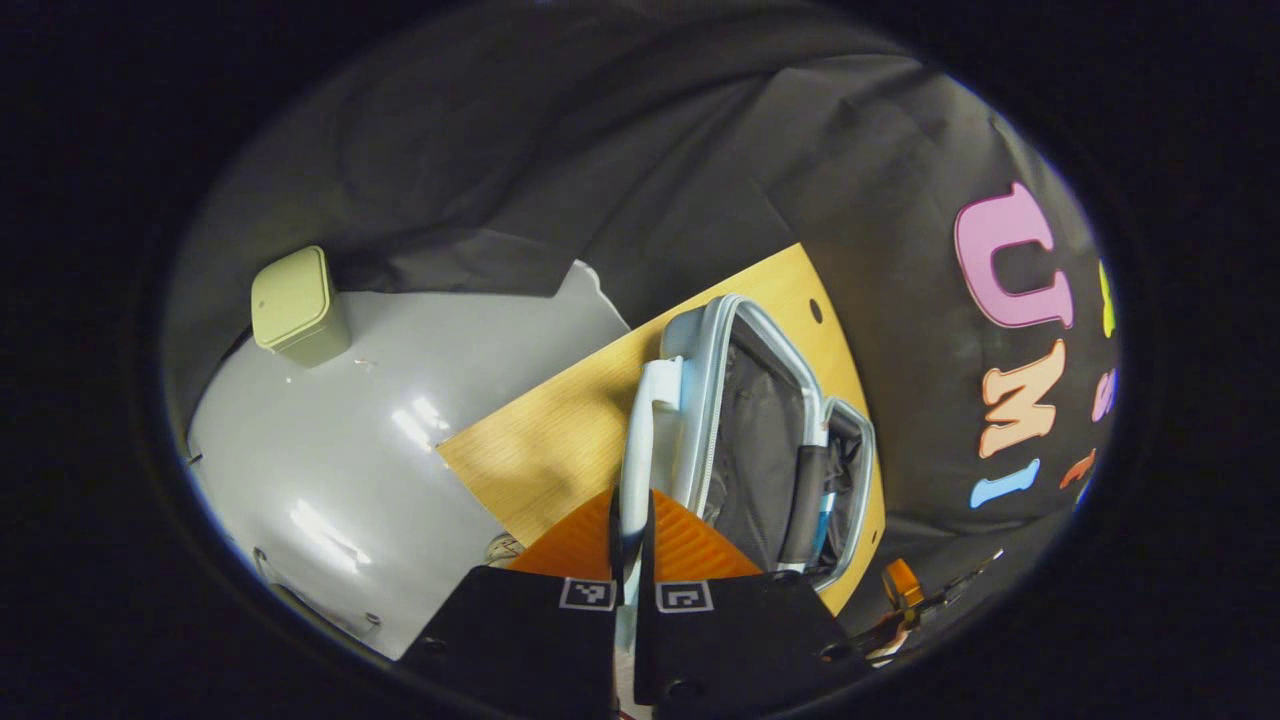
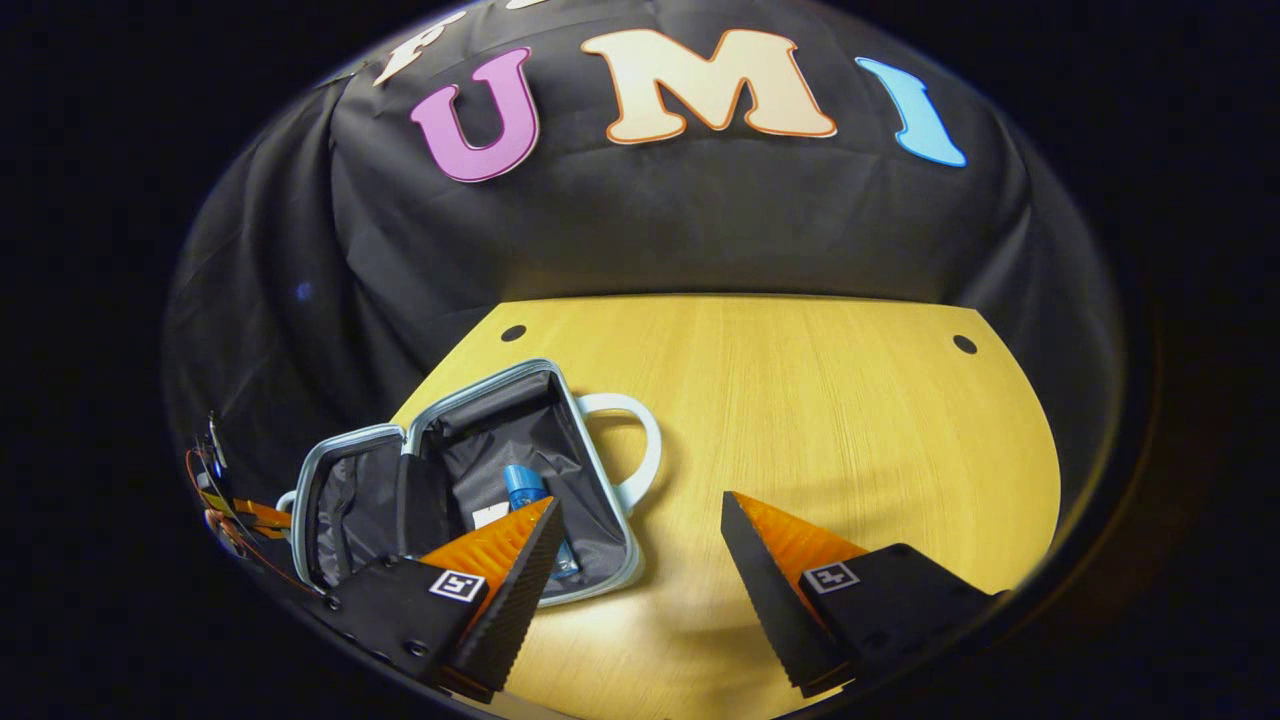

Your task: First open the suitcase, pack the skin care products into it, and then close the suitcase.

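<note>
A wooden table [image 2: 800, 400] has bare surface right of the open suitcase [image 2: 470, 470], which lies near its left edge with a blue tube [image 2: 525, 490] inside. The right gripper [image 2: 640, 560] gapes wide above the table. The left gripper [image 1: 632, 540] pinches the suitcase handle [image 1: 640, 440].

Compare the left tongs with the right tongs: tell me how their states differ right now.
The left tongs are shut on the white loop handle of the pale blue suitcase; the right tongs are open and hold nothing. The left tongs sit at the case's handle side, whereas the right tongs hover over the bare wooden table beside the open case. Both point toward the suitcase.
</note>
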A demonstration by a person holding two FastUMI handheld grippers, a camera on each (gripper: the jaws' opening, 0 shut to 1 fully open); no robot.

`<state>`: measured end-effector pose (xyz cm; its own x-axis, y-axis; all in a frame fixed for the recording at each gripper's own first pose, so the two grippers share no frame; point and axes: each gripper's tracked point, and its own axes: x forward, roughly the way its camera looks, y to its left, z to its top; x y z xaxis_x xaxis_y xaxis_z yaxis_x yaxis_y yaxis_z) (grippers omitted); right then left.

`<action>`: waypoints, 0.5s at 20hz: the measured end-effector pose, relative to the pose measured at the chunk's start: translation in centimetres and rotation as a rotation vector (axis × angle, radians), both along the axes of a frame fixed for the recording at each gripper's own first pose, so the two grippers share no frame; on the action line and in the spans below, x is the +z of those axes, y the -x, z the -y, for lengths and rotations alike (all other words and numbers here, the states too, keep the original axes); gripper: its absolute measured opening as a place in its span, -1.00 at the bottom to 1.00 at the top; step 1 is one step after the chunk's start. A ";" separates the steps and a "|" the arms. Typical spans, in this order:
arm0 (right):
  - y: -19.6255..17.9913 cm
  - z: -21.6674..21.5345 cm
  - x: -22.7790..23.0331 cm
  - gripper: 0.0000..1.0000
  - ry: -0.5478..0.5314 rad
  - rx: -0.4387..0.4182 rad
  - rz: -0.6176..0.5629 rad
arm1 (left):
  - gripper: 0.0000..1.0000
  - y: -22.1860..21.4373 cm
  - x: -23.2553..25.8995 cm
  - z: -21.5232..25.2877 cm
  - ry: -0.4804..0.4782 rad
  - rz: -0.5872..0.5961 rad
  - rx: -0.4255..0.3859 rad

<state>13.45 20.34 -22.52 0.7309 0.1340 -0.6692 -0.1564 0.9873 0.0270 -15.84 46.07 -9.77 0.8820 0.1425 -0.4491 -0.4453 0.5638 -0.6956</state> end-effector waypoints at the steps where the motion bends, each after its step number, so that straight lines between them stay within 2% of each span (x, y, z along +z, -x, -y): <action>1: 0.1 0.4 0.0 0.99 -0.006 -0.010 0.002 | -0.99 0.2 0.8 0.3 -0.012 0.008 -0.002; 2: 0.2 0.8 0.1 0.93 -0.011 -0.018 0.007 | -0.99 0.4 1.4 0.7 -0.024 0.008 -0.007; 3: 0.2 1.0 0.3 0.99 -0.015 -0.026 0.012 | -0.99 0.6 2.0 1.0 -0.041 0.002 -0.009; 4: 0.3 1.5 0.3 0.93 -0.019 -0.035 0.015 | -0.99 0.8 2.6 1.3 -0.057 -0.010 -0.010; 5: 0.4 2.2 0.2 0.99 -0.022 -0.049 0.020 | -0.99 0.8 3.4 1.7 -0.082 -0.015 -0.010; 8: 0.8 4.1 0.3 0.93 -0.055 -0.099 0.031 | -1.00 0.8 5.9 3.1 -0.159 -0.033 -0.020; 10: 1.4 5.4 0.2 0.99 -0.069 -0.125 0.029 | -1.00 0.5 7.7 4.6 -0.205 -0.040 -0.034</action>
<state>12.07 14.90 -22.35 0.7637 0.0857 -0.6399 -0.0339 0.9951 0.0928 -16.35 41.45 -2.04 0.8700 0.2045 -0.4487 -0.4483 0.7071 -0.5469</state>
